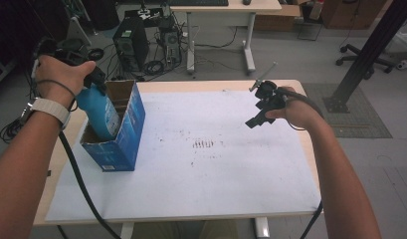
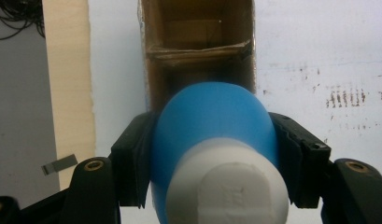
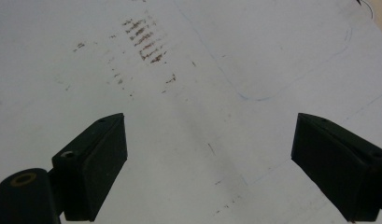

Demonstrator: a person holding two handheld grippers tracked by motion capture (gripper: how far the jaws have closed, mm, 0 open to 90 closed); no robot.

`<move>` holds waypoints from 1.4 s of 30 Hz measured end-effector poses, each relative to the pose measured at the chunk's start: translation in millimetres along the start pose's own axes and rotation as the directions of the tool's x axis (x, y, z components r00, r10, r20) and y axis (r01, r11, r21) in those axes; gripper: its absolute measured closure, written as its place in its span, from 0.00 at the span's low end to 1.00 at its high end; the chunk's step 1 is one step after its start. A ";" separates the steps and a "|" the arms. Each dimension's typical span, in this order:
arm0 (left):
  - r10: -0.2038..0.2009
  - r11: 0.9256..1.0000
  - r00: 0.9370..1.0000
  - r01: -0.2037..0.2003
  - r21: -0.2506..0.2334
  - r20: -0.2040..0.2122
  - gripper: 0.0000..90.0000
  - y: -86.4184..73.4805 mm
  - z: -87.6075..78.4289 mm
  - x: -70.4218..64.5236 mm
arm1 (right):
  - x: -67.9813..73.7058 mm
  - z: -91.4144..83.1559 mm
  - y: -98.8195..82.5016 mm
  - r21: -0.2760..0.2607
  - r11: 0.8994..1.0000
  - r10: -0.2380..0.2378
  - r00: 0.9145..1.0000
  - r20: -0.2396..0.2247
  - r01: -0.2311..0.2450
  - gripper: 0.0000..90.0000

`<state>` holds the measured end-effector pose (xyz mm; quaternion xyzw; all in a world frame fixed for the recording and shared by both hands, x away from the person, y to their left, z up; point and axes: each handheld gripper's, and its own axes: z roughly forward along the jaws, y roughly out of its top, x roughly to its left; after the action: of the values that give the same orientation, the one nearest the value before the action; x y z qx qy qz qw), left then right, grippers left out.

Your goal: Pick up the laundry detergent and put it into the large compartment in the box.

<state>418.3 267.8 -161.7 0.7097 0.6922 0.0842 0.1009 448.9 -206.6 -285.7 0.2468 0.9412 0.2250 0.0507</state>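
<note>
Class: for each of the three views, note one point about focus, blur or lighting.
High view: even light, mild softness. Left gripper view: the blue bottle near the lens is soft, its white cap blurred. Right gripper view: rust-coloured marks on the table sheet fairly sharp.

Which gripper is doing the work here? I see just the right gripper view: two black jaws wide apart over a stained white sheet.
Observer: The left gripper is; it is shut on a blue bottle with a white cap.
Operator: Where is the bottle?
Observer: In the high view its lower end is inside an open blue cardboard box at the table's left side.
Operator: And my gripper?
Observer: The right gripper hangs open above the white sheet, far from the box.
</note>
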 end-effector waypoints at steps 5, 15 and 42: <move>0.008 1.000 1.000 -0.007 0.009 -0.013 0.42 -0.2 8.8 -1.6 | 0.2 0.5 0.8 -0.004 1.000 0.000 1.000 0.000 0.000 0.12; 0.013 1.000 1.000 -0.013 0.020 -0.016 0.42 -2.2 27.3 -2.7 | 0.0 0.6 0.1 0.000 1.000 0.005 1.000 -0.001 -0.005 0.12; 0.037 0.999 0.998 -0.036 0.024 -0.041 0.42 -7.6 65.9 -8.0 | -0.9 5.8 0.9 0.003 1.000 0.007 1.000 -0.006 -0.007 0.12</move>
<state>427.9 258.2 -227.1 0.7214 0.6820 0.0926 0.0769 451.2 -204.0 -290.5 0.2497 0.9408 0.2245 0.0468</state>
